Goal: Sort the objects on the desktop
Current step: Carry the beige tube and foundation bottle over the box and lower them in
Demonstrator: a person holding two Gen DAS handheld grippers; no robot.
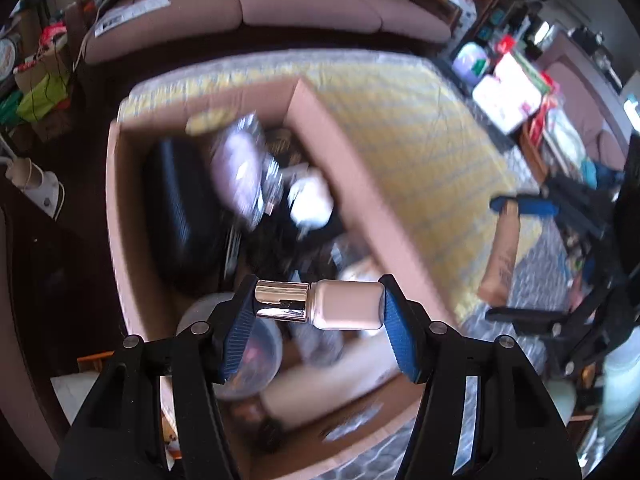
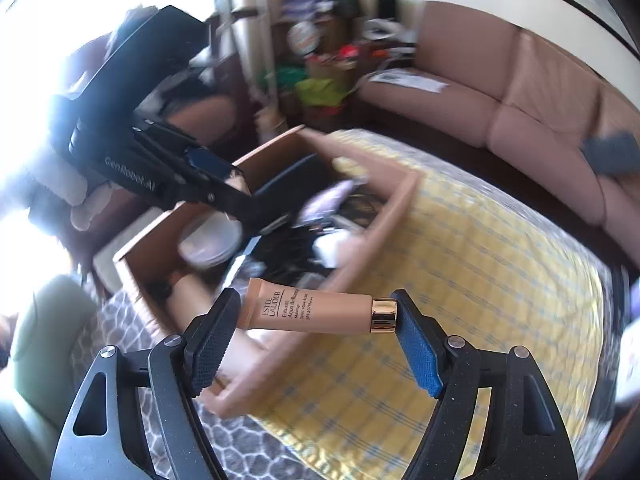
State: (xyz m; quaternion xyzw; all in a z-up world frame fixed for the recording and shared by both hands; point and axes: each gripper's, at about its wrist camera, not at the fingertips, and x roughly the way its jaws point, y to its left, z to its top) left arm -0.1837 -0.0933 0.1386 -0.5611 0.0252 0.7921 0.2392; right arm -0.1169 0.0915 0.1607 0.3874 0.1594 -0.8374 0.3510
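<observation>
My left gripper point(image 1: 318, 304) is shut on a small white bottle with a silver cap point(image 1: 320, 305), held crosswise between the blue pads above an open cardboard box point(image 1: 332, 136). In the right wrist view my right gripper point(image 2: 318, 314) is shut on a tan makeup tube with a gold cap point(image 2: 316, 310), gripped end to end, hanging over the box's near corner point(image 2: 240, 384). The left gripper point(image 2: 236, 184) shows there too, over the box. The right gripper point(image 1: 506, 206) appears at the right of the left wrist view with the tube point(image 1: 502, 256). The box holds several blurred items.
The box stands on a table with a yellow checked cloth point(image 2: 480, 280). A black case point(image 1: 180, 216), a clear round lid point(image 2: 208, 244) and a white object point(image 1: 310, 200) lie in the box. A pink sofa point(image 1: 304, 4) runs behind. Cluttered shelves point(image 1: 508, 92) stand at the right.
</observation>
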